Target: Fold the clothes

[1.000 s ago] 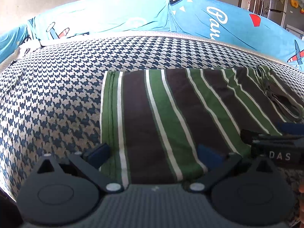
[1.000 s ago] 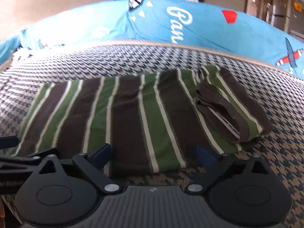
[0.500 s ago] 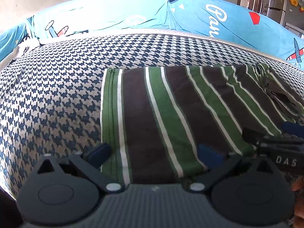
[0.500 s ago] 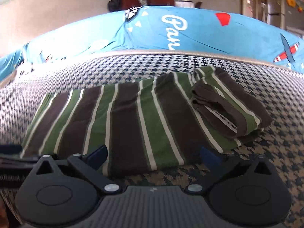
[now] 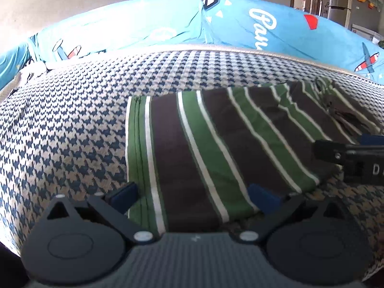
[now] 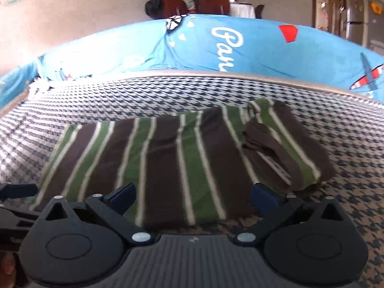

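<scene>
A striped shirt (image 5: pixel 216 144), green and brown with white lines, lies folded into a long band on the houndstooth cover (image 5: pixel 72 124). Its brown collar end (image 6: pixel 271 148) lies at the right. My left gripper (image 5: pixel 192 195) is open, low over the shirt's near edge at its left end. My right gripper (image 6: pixel 193 195) is open over the near edge towards the collar end. Each gripper shows at the edge of the other's view: the right one in the left wrist view (image 5: pixel 348 153), the left one in the right wrist view (image 6: pixel 16 192).
A blue printed cushion cover (image 6: pixel 240 45) rises along the back of the houndstooth cover (image 6: pixel 144 91). Brown chairs with piled clothes (image 6: pixel 189 0) stand behind it. A doorway and a fridge (image 6: pixel 355 21) are at the far right.
Both grippers have drawn back and tilted up a little, so more of the room shows. The shirt lies as before. Both stay open.
</scene>
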Demonstrator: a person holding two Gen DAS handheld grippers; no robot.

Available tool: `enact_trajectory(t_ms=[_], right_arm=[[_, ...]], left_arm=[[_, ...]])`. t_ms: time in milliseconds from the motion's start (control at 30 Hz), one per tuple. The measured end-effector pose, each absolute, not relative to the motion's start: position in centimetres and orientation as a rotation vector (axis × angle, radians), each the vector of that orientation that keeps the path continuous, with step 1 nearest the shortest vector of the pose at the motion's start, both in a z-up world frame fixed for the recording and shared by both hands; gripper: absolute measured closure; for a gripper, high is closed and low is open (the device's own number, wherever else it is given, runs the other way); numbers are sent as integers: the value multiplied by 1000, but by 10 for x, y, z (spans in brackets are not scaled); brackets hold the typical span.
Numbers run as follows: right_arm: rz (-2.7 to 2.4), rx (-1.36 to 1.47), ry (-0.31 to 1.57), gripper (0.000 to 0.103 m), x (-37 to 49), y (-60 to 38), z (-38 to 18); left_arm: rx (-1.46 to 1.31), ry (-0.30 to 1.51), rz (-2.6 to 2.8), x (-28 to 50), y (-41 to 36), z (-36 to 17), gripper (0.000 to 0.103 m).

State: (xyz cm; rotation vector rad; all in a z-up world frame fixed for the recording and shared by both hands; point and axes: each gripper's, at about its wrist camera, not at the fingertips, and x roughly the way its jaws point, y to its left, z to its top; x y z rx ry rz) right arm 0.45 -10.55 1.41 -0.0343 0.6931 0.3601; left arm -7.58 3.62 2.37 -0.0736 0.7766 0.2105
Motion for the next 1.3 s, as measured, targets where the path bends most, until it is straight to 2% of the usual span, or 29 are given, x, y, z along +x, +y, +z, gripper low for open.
enact_trajectory(t_ms=[200,267,333,433,633,900,967,1000,1033,1067,1100,1300], right_arm=[[500,202,717,0,13,-121,19],[534,295,744,8,16,-126,17],[542,348,772,21,17,-128,13],[523,376,811,24,24,-129,5],[482,415,832,43,29,-136,-3],[462,430,825,60,31,-148,-8],[452,437,826,67,30,-152,-11],[441,445,830,75,31,-154,-12],[428,456,835,88,32,-157,-13],[416,478,843,97,34,-161,-16],[404,507,852,103,36,-166,-19],[396,623,878,103,41,-181,-27]], left_arm=[[-89,720,229,-87,45,37,0],[-108,713,249,-89,51,40,0],[-114,707,272,-91,57,41,0],[-115,715,301,-90,64,40,0],[-115,741,326,-88,70,36,0],[-149,757,337,-86,76,31,0],[-161,763,342,-86,78,30,0],[-167,765,344,-86,79,29,0],[-173,766,345,-86,80,29,1],[-179,767,346,-86,81,29,1],[-184,767,346,-86,81,29,1],[-194,761,353,-88,85,30,1]])
